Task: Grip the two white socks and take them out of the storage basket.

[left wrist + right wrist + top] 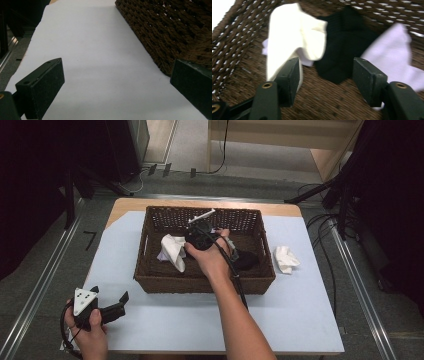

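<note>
A brown wicker basket [150,282] stands mid-table on a pale blue sheet [165,320]. Inside it lie a white cloth [173,251], a lavender cloth [162,255] and a black cloth [248,262]. My right gripper [195,240] reaches down into the basket beside the white cloth. In the right gripper view that gripper [325,75] is open over the basket floor [322,100]. The white cloth [292,37] hangs by its left jaw, the black cloth [342,45] lies ahead and the lavender cloth [392,50] to the right. My left gripper [110,294] rests open at the front left.
Another crumpled white cloth [286,258] lies on the sheet just right of the basket. In the left gripper view the open left gripper [112,82] frames bare sheet [100,57], with the basket wall [170,32] at the upper right. Cables run on the floor at the right.
</note>
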Tool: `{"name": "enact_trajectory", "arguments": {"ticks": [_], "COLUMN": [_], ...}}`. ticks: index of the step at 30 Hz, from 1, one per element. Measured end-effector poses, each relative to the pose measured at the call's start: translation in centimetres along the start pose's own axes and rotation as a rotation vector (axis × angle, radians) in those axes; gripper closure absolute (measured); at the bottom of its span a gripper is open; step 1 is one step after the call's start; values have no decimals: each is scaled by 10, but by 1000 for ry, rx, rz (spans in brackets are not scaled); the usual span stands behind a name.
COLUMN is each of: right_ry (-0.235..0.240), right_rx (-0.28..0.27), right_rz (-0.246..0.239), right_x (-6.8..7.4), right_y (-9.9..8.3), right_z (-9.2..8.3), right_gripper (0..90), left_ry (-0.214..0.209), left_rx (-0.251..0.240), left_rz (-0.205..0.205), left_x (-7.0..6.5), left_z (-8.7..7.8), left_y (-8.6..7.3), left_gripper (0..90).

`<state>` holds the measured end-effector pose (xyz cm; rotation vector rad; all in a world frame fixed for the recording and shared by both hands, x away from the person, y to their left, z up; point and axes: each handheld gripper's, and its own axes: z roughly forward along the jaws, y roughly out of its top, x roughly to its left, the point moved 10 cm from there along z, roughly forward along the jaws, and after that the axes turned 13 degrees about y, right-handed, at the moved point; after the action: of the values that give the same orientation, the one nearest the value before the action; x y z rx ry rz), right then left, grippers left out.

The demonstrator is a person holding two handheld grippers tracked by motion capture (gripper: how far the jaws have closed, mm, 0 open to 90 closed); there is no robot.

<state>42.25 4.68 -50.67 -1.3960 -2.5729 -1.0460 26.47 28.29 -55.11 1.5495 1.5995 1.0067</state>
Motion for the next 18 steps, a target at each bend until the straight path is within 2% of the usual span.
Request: {"name": "enact_trajectory", "arguments": {"ticks": [1,7,8,11,15,17,18], "right_ry": [11,17,18,32,43,71,71], "right_rx": [10,43,55,106,116,147,147], "right_rz": [-14,-52,-66,-71,-64,-69,-69], "right_x": [7,23,25,31,30,33,33], "right_y": [1,3,3,-1,-2,-5,-5], "right_z": [9,27,30,44,50,56,56], "right_gripper": [358,282,260,226,273,373,373], "left_ry": [1,-1,-1,-1,-3,-3,-3], "left_rx": [0,-2,-2,-1,-1,-1,-1], "left_rz": [0,-1,-1,-1,0,1,1], "left_x": [0,0,0,0,0,0,0], "left_z": [0,0,0,0,0,0,0], "left_y": [0,0,0,0,0,0,0], "left_gripper": [3,3,3,3,3,3,3]}}
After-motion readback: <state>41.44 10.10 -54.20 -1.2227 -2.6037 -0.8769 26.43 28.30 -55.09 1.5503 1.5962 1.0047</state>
